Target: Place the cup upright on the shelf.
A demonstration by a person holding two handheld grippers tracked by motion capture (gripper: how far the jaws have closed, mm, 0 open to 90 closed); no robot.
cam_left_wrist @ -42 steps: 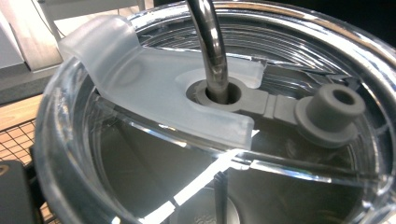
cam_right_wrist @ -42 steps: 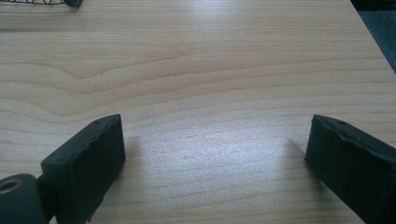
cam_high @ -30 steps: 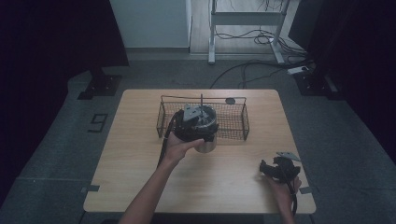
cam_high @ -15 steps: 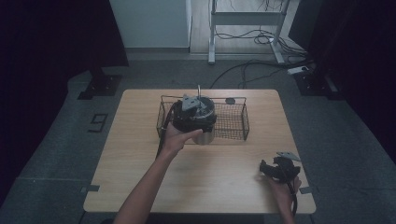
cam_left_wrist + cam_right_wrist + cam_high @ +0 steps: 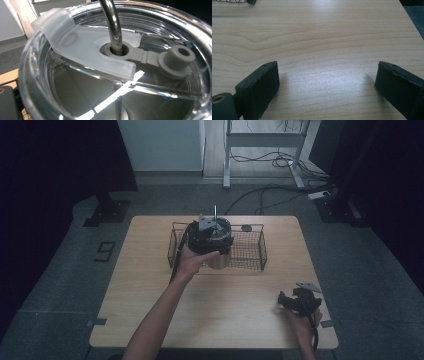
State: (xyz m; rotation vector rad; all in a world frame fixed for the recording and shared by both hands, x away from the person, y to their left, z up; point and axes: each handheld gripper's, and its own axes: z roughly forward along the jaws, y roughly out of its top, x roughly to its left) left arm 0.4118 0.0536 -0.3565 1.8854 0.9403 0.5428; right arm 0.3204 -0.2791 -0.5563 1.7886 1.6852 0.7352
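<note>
Tumbler [image 5: 218,244], steel w/ clear lid, sits at the near-left part of the wire basket [image 5: 252,251], green straw [image 5: 215,212] poking up. Left tongs [image 5: 200,235] pressed vs. its left side, hand wrapped round; can't tell jaw state. Left gripper view: lid [image 5: 105,50] up close, metal straw [image 5: 113,25] thru the hole. Right tongs [image 5: 327,85] wide open, holding nothing, resting on bench [image 5: 225,320] well right & near of basket.

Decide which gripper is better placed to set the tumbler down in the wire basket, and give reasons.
Left. The left gripper is at the tumbler over the wire basket; the right gripper, jaws open, rests far off on the table.
</note>
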